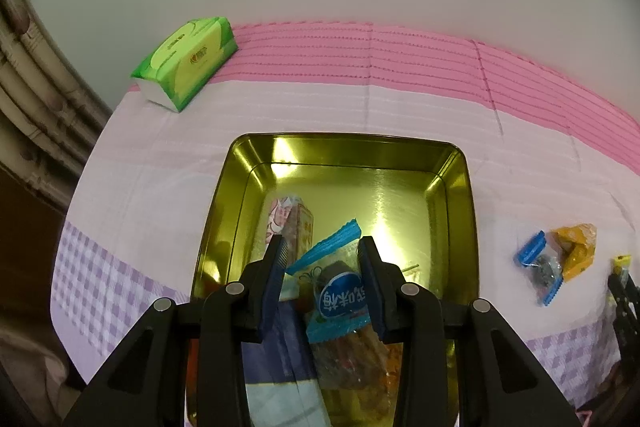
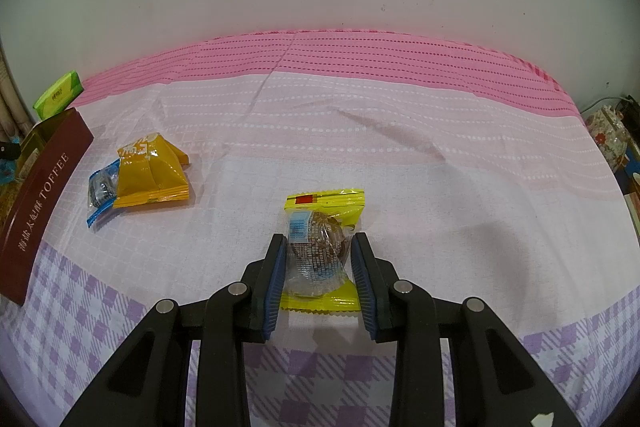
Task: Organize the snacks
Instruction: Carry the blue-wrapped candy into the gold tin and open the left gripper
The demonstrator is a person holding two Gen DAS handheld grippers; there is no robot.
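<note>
Currently, tablecloth (image 2: 360, 131) covers the table, pink band at 12 o'clock, purple check at 6. Gold tin (image 1: 460, 187) sits mid-frame in the left view, several snacks inside. Green tissue pack (image 1: 186, 63) at 10 o'clock of the tin. Left gripper (image 1: 322, 247) hangs over the tin, jaws partly apart, blue-edged plum packet (image 1: 340, 295) between the fingers; contact unclear. Right gripper (image 2: 318, 243) is low on the cloth, jaws straddling the yellow-edged snack (image 2: 320, 251), pads just beside its sides; grip cannot be confirmed. Orange packet (image 2: 152, 175) overlaps a blue-edged packet (image 2: 100, 191) at 10 o'clock, well apart.
</note>
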